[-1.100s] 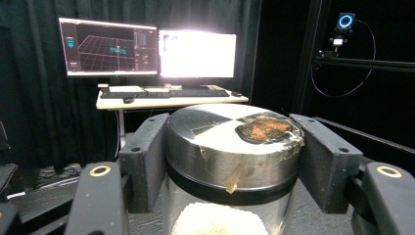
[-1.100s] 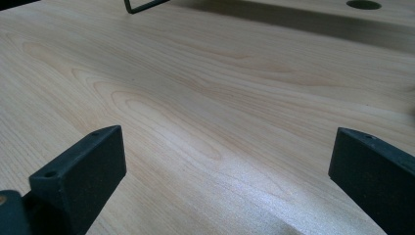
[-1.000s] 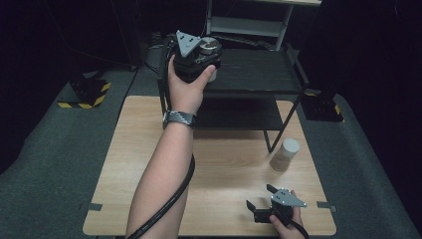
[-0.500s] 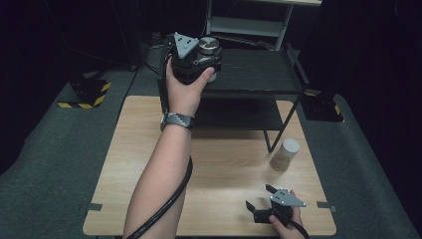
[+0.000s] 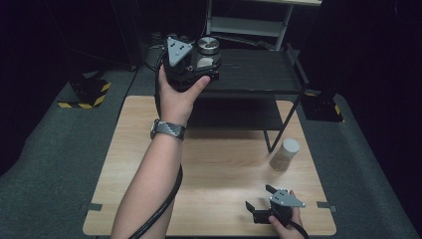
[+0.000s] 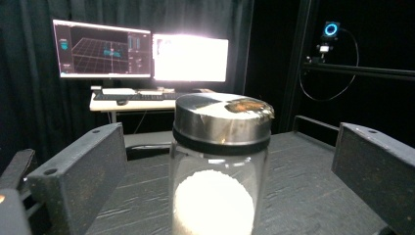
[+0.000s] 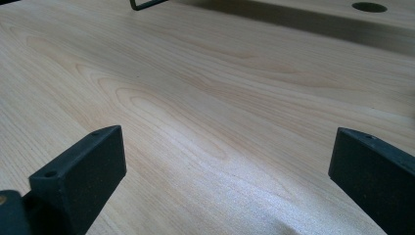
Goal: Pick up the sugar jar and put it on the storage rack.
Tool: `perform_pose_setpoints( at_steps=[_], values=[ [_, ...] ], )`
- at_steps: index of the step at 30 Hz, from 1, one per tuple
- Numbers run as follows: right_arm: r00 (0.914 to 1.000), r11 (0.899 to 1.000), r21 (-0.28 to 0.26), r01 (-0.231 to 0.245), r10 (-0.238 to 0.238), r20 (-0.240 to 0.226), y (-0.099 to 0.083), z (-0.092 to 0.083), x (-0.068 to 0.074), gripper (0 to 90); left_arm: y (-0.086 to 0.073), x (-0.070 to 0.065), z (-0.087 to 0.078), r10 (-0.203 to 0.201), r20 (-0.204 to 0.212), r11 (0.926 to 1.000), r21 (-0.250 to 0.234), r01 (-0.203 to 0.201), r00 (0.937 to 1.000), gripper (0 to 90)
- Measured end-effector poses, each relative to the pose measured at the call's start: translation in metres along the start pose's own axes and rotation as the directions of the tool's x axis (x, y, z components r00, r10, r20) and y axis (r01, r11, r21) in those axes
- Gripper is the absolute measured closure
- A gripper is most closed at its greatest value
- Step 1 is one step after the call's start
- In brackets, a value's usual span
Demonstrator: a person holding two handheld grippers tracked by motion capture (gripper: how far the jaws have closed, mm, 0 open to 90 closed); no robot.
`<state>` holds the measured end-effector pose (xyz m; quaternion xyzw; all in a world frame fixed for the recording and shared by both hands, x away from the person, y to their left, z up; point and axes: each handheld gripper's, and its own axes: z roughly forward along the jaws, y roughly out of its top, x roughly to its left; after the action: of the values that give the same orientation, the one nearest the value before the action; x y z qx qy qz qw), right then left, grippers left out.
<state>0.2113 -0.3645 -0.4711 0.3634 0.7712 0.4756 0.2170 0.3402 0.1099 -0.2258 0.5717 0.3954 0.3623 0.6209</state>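
A glass jar (image 6: pixel 220 161) with a metal lid and white contents stands on the top shelf of a black rack (image 5: pixel 259 69). In the high view its lid (image 5: pixel 208 46) shows just past my left gripper (image 5: pixel 201 59), which a hand holds up at the shelf. In the left gripper view the jaws are wide open on either side of the jar, with a clear gap on both sides. My right gripper (image 5: pixel 259 198) rests low over the wooden table (image 5: pixel 224 164) near its front right edge. It is open with nothing between its fingers (image 7: pixel 83 166).
A small pale jar with a white lid (image 5: pixel 285 154) stands on the table beside the rack's right front leg (image 5: pixel 281 132). The rack's lower shelf (image 5: pixel 234 112) is dark. Monitors and a desk (image 6: pixel 142 73) stand beyond the rack.
My left gripper has drawn back slightly toward the person and to the left, so more of the jar's lid shows. The right gripper has stayed put.
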Motion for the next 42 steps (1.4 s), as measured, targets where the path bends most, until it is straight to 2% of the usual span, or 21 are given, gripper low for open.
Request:
perform_pose_setpoints(
  at_steps=[5,8,12,15,18,26,31,36,42],
  values=[
    [1.0000,1.000,0.000,0.001,-0.001,0.001,0.000,0.000,0.000,0.4,-0.006,0.001,-0.012,0.012,0.025,0.9998,-0.014,-0.011,0.9996,0.5],
    [1.0000,1.000,0.000,0.003,-0.003,0.001,0.000,0.000,0.001,0.3,-0.009,0.000,-0.020,0.034,0.030,0.9993,-0.018,-0.034,0.9990,0.5],
    [1.0000,1.000,0.002,0.003,-0.003,0.000,0.000,0.000,0.001,0.4,-0.014,0.001,-0.029,0.029,0.040,0.9993,-0.023,-0.028,0.9988,0.5],
    [1.0000,1.000,0.001,-0.001,0.001,0.002,0.000,0.000,0.001,0.4,-0.020,0.001,-0.040,0.055,0.052,0.9980,-0.034,-0.053,0.9972,0.5],
    [1.0000,1.000,0.001,-0.002,0.002,0.002,0.000,0.000,0.001,0.4,-0.025,0.003,-0.048,0.045,0.053,0.9984,-0.036,-0.043,0.9976,0.5],
    [1.0000,1.000,0.006,-0.001,0.001,0.003,0.001,0.000,0.001,0.4,-0.044,0.004,-0.072,0.079,0.078,0.9957,-0.055,-0.074,0.9938,0.5],
    [0.9999,1.000,0.009,-0.012,0.012,0.004,0.001,0.000,0.000,0.4,-0.055,0.006,-0.084,0.078,0.092,0.9955,-0.061,-0.073,0.9927,0.5],
    [0.9999,1.000,0.007,-0.009,0.009,0.007,0.001,0.000,0.001,0.4,-0.063,0.008,-0.092,0.072,0.097,0.9955,-0.069,-0.065,0.9927,0.5],
    [0.9999,1.000,0.008,-0.013,0.013,0.010,0.001,0.000,0.001,0.4,-0.076,0.008,-0.102,0.091,0.116,0.9946,-0.059,-0.085,0.9891,0.5]
  ],
)
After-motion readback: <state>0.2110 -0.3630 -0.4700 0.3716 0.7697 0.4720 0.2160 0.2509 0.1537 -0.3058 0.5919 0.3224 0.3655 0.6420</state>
